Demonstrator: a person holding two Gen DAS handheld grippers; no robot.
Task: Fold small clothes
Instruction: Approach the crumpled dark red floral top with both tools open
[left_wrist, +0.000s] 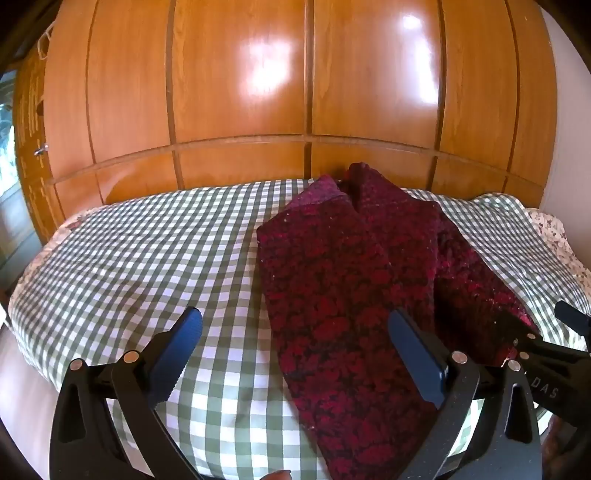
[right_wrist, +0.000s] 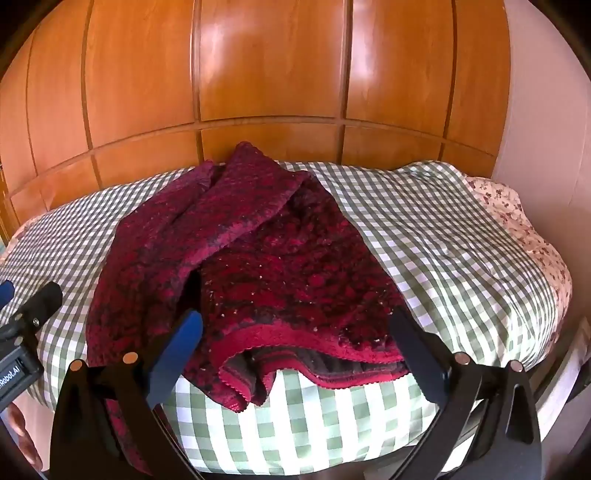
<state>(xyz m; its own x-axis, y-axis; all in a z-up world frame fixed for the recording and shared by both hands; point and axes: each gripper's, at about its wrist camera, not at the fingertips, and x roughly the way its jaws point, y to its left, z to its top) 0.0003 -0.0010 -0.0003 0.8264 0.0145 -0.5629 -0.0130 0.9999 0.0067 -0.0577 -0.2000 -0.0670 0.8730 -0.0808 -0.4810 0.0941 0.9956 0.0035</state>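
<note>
Several tall glossy orange-brown wooden wardrobe panels fill the background, well beyond both pairs of tongs and rising straight behind the far edge of the bed. Below them spreads the green-and-white checked bed cover, which lies under and ahead of both tools and hangs over the near edge of the mattress; a strip of pale floral-print sheet shows at its far right border, off to the right of the right tongs. On the cover lies the dark red and black patterned knitted garment, partly folded and rumpled, its long body running away from the tools toward the wardrobe. From the left wrist camera it stretches ahead and slightly right, with its near end passing between the blue fingers and the right-hand finger lying over the cloth. From the right wrist camera its red ribbed hem sits just ahead of the tips, draped at the near edge of the bed, with a dark inner layer showing under the fold. The left gripper has its jaws spread wide and presses on nothing. The right gripper is likewise spread wide, its fingers standing either side of the hem without pinching it. Each tool appears at the edge of the other's view.
</note>
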